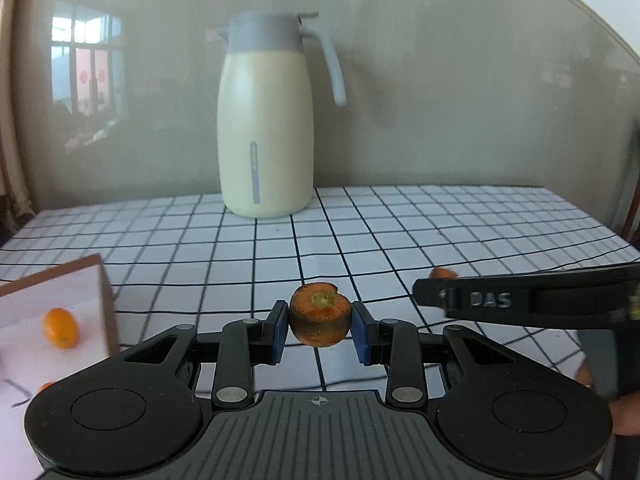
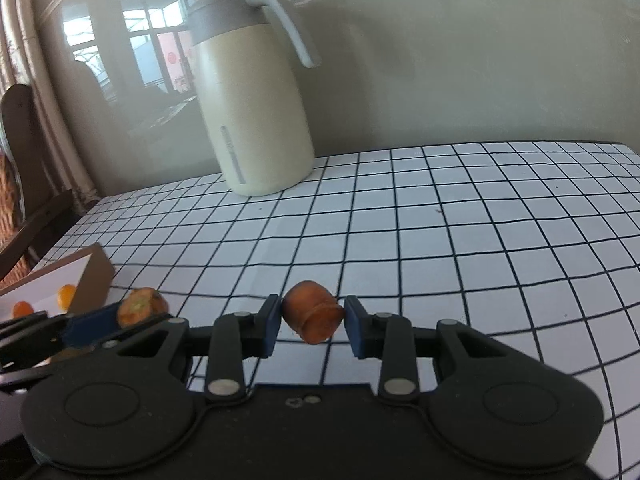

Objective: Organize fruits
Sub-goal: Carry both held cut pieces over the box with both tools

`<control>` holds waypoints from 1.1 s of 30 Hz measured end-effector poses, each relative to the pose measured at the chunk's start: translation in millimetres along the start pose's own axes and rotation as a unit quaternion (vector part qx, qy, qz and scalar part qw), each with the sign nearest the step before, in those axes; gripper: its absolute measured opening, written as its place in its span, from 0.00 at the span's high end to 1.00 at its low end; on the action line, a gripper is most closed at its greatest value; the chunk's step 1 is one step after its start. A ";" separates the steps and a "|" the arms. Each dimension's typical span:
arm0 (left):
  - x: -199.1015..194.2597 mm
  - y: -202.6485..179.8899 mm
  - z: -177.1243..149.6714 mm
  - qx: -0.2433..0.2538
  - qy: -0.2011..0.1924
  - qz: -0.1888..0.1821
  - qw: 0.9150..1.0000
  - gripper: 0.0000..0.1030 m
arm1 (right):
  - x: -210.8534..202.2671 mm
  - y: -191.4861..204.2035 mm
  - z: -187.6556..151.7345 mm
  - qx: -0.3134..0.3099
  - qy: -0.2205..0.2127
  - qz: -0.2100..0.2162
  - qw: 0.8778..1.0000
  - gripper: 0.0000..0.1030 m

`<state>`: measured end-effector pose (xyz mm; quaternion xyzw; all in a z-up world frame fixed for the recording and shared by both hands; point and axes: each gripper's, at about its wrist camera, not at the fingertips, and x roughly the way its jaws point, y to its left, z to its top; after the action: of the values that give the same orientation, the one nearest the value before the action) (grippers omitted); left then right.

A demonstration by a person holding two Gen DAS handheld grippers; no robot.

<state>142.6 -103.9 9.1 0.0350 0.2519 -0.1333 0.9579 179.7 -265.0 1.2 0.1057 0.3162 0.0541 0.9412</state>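
Left wrist, carrot top (image 1: 320,314), green crown visible

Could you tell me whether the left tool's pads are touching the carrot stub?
Touching: the left wrist view shows both blue pads pressed against the sides of the carrot stub, held clear of the table.

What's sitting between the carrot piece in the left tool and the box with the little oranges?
Nothing visible. The carrot top is clamped in the left tool, and only bare checked tablecloth lies between it and the box to its left. The jug stands far behind, off that path.
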 end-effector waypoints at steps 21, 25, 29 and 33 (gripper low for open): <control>-112.6 57.8 -55.5 -0.042 -0.024 0.048 0.998 0.67 | -82.9 77.2 -68.1 -0.051 -0.023 0.057 0.997 0.75; -131.1 68.9 -63.9 -0.048 -0.031 0.059 0.997 0.67 | -94.9 92.4 -75.2 -0.059 -0.031 0.076 0.995 0.75; -147.8 81.0 -71.7 -0.057 -0.039 0.074 0.995 0.67 | -98.1 109.3 -77.9 -0.073 -0.038 0.097 0.992 0.75; -162.6 96.2 -78.2 -0.068 -0.044 0.090 0.993 0.67 | -98.0 129.1 -80.5 -0.087 -0.039 0.120 0.988 0.75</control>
<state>-4.3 37.8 21.0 -0.0139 0.2134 -0.0300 0.9764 48.5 -142.8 25.9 0.0621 0.2588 0.1898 0.9451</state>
